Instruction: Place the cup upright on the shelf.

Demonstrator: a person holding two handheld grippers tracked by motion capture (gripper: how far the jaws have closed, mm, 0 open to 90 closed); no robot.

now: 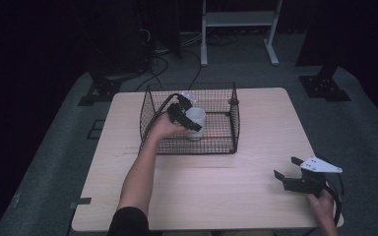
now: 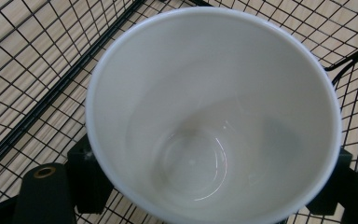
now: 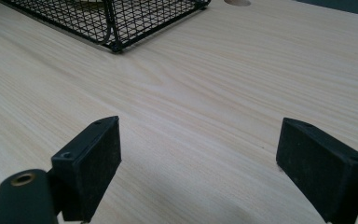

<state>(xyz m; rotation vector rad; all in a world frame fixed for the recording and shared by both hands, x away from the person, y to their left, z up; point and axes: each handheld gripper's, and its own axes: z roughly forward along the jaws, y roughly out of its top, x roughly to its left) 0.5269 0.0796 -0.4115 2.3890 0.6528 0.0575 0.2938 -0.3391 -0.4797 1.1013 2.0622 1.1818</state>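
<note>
right gripper (image 1: pixel 289 173): nearest item, held low at the near right corner of the light wooden table (image 1: pixel 256 147); jaws spread wide with bare tabletop between them, pointing toward the basket. left gripper (image 1: pixel 186 118): farther in, reaching over the near wall of the black wire basket (image 1: pixel 234 123) at mid-table; jaws clamped on the white mug (image 1: pixel 196 122), seemingly one on each side of its wall. mug: inside the basket, left of centre, upright, mouth open and clean inside. beyond the table: grey floor, cables, a pale metal stand (image 1: pixel 238 19).
</note>
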